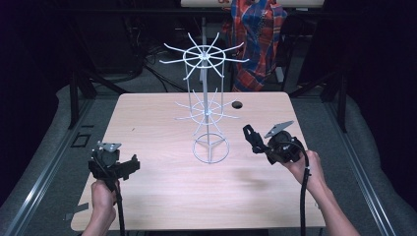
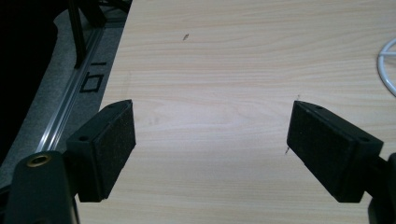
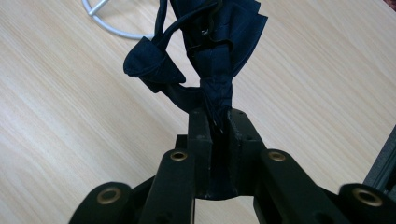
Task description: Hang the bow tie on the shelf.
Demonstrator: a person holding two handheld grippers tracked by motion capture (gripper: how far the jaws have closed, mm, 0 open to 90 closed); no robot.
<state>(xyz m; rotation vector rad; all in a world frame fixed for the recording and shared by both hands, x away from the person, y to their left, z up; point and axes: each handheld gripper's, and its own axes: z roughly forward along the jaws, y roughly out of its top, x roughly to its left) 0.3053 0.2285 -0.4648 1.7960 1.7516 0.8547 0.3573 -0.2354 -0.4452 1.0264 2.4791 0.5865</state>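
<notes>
Right gripper [image 3: 215, 116] jaws clamped on dark navy folded cloth [image 3: 210, 51], lower right; white wire hook stand [image 1: 209, 105] bare, hanging likely pending. Left gripper [image 2: 210, 140] jaws apart, empty.

The top of the dark navy fabric item [image 3: 212, 51], pinched in the right tool [image 3: 217, 122], ran off the right gripper view's upper edge; what it was could not be told. The white wire rack's base ring [image 2: 387, 65] was cut by the left gripper view's right edge.
</notes>
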